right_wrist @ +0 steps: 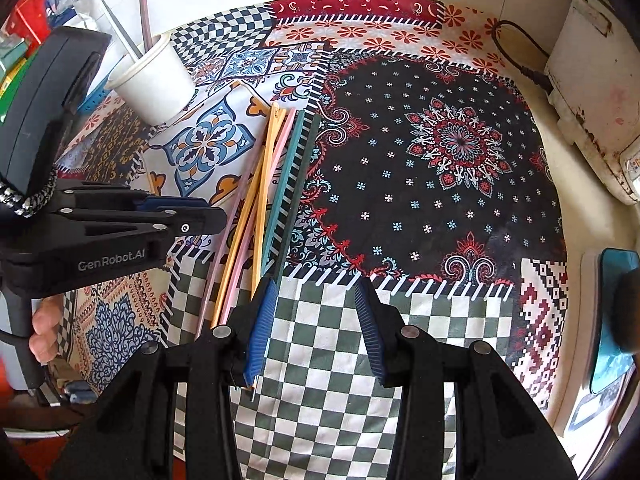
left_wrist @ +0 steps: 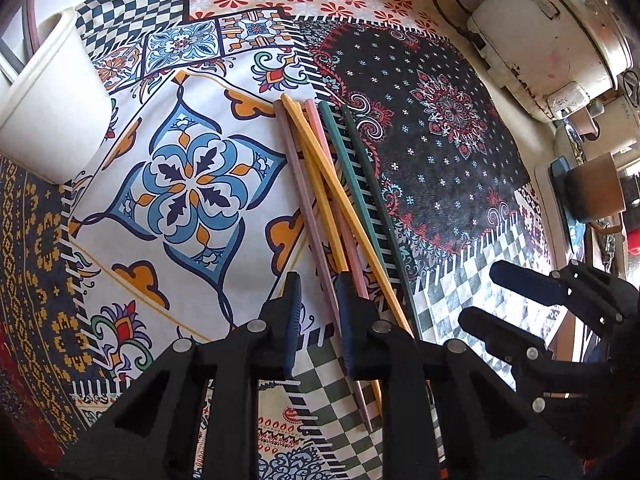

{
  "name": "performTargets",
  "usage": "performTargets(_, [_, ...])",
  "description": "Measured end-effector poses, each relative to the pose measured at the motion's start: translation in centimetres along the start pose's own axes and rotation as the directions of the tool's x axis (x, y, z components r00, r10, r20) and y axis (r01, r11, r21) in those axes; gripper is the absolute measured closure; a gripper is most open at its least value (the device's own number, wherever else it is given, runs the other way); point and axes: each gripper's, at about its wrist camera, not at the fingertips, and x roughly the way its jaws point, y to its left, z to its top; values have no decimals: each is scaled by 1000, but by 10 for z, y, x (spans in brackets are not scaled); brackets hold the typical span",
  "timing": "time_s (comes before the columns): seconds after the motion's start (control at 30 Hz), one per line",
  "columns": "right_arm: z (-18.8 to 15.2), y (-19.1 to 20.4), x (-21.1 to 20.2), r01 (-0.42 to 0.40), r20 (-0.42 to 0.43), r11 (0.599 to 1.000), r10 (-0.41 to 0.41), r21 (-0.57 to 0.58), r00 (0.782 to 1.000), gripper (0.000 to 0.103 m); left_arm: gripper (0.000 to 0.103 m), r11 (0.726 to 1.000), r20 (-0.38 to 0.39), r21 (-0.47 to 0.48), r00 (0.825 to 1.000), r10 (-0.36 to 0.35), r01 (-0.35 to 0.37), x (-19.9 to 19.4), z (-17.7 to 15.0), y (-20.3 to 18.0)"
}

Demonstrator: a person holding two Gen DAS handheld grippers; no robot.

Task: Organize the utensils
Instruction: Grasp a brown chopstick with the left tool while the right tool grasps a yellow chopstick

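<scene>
Several chopsticks (left_wrist: 332, 200) in yellow, pink, mauve and green lie in a loose bundle on the patterned cloth; they also show in the right wrist view (right_wrist: 264, 196). A white cup (right_wrist: 154, 80) stands at the back left with two chopsticks in it; it shows in the left wrist view (left_wrist: 48, 100). My left gripper (left_wrist: 318, 296) is open and low over the near ends of the bundle, with the mauve chopstick between its fingers. My right gripper (right_wrist: 316, 292) is open and empty, just right of the bundle's near ends. It also shows in the left wrist view (left_wrist: 512, 296).
A white rice cooker (left_wrist: 560, 36) with a black cable (right_wrist: 516, 56) stands at the back right. A teal object (right_wrist: 612, 320) sits at the right edge. The patchwork cloth (right_wrist: 420, 200) covers the table. Colourful items (right_wrist: 24, 40) lie far left.
</scene>
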Motion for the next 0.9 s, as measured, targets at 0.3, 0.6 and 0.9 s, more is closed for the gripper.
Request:
performTargets(0.3, [13,21,17,-60,-42,996,57,-60,997,85,100,998,43,-62,999,20,-17,0,-2,12])
performTargets(0.6, [48,37,43,-59,-58,994,54,-89,997,92,101,991,23,-108,997,80,-77,-19,-19,59])
performTargets(0.9, [68,41,62,-28,-102,994,17,-103,995,92,100,997,-35,-69,999,38,-40,-17,-16,67])
